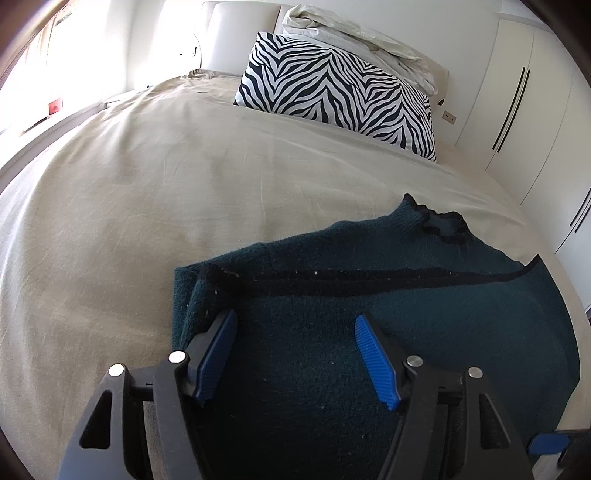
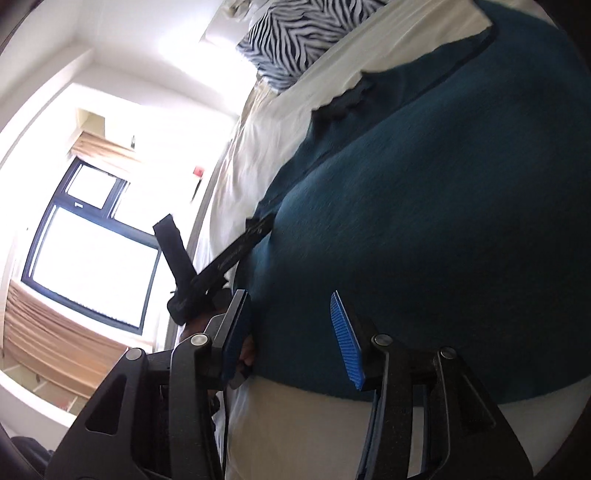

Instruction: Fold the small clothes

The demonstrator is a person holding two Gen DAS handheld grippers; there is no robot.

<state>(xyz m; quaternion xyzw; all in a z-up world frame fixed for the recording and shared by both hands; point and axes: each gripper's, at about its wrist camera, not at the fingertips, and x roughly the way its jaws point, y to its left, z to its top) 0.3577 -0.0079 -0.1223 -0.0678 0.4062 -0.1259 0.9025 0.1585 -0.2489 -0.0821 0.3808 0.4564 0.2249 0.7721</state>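
A dark teal knit sweater (image 1: 369, 295) with black trim lies partly folded on the beige bed sheet (image 1: 147, 206); its collar (image 1: 443, 229) points toward the pillow. My left gripper (image 1: 294, 322) hovers over the sweater's near left part, jaws open, with no cloth pinched between the blue pads (image 1: 373, 354). In the tilted, blurred right wrist view, the sweater (image 2: 443, 203) fills the right side. My right gripper (image 2: 288, 297) stands open above its near edge with nothing between its pads. The left tool's black frame (image 2: 225, 258) shows at the sweater's left edge.
A zebra-striped pillow (image 1: 332, 96) and a crumpled white duvet (image 1: 354, 33) lie at the head of the bed. White wardrobe doors (image 1: 517, 92) stand on the right. A bright window (image 2: 92, 258) is beyond the bed's left side. Bare sheet spreads left of the sweater.
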